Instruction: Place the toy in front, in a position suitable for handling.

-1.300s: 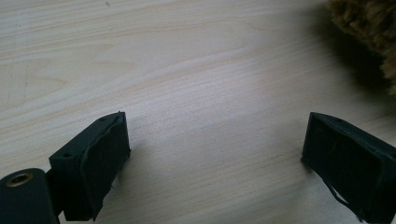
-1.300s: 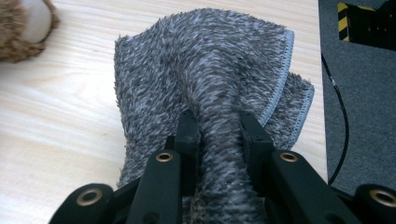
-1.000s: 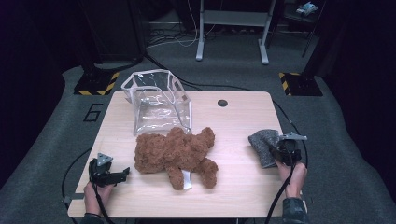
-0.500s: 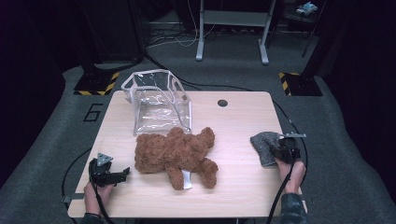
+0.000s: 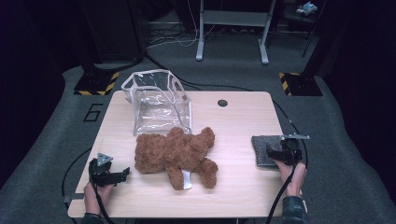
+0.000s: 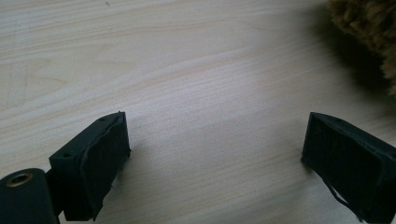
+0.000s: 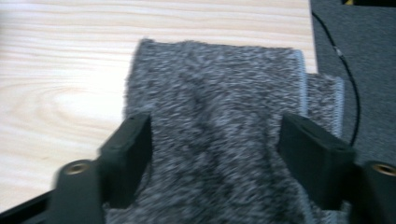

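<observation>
A folded grey fuzzy cloth (image 5: pixel 262 148) lies flat near the table's right edge. My right gripper (image 5: pixel 276 154) hovers at its near side. Its jaws have just been opening and now stand wide apart over the cloth (image 7: pixel 215 93), and the pads do not press on it. In the right gripper view the right gripper (image 7: pixel 215 156) looks straight down on the fabric. A brown teddy bear (image 5: pixel 175 151) lies on its front mid-table. My left gripper (image 5: pixel 122 175) rests open at the front left and points toward the bear. Bare wood shows between its jaws (image 6: pixel 215 154), with brown fur (image 6: pixel 369 23) farther off.
A clear plastic bag (image 5: pixel 159 100) stands open behind the bear at the back left. The wooden table (image 5: pixel 233 121) has a round cable hole (image 5: pixel 222 102) near its far edge. Cables trail off both sides onto grey carpet.
The right gripper's jaws have opened and let go of the grey cloth, which now lies flatter on the table. The left gripper and the bear have not moved.
</observation>
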Motion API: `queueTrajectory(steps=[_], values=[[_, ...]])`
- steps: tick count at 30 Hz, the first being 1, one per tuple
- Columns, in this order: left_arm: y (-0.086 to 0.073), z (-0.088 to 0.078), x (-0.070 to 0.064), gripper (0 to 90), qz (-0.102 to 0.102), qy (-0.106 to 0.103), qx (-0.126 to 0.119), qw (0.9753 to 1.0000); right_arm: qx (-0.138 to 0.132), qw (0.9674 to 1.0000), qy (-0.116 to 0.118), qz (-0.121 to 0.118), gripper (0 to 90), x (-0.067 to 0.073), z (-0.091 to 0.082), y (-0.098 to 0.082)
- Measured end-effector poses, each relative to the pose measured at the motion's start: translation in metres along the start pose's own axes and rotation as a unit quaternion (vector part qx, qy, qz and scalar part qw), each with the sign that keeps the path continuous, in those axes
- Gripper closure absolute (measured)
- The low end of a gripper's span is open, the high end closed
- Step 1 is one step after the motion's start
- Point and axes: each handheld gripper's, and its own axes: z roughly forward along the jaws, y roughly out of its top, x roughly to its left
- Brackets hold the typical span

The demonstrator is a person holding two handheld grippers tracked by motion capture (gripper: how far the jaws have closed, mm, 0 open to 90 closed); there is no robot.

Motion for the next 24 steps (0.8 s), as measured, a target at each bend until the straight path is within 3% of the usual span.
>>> queueTrajectory(steps=[2, 6, 13, 24], values=[[0.0, 0.0, 0.0, 7.0, 0.0, 0.0, 0.002, 1.0, 0.003, 0.9999, 0.012, 0.0, 16.9, 0.004, -0.005, 0.0], [0.0, 0.0, 0.0, 7.0, 0.0, 0.002, -0.002, 1.0, -0.003, 0.9988, 0.043, -0.024, 13.0, 0.016, -0.015, -0.005], [0.0, 0.0, 0.0, 7.0, 0.0, 0.001, 0.001, 1.0, -0.02, 0.9957, 0.071, -0.056, 4.5, 0.044, -0.031, -0.021], [0.0, 0.0, 0.0, 7.0, 0.002, 0.002, 0.001, 1.0, -0.019, 0.9906, 0.102, -0.089, 3.2, 0.086, -0.027, -0.058]])
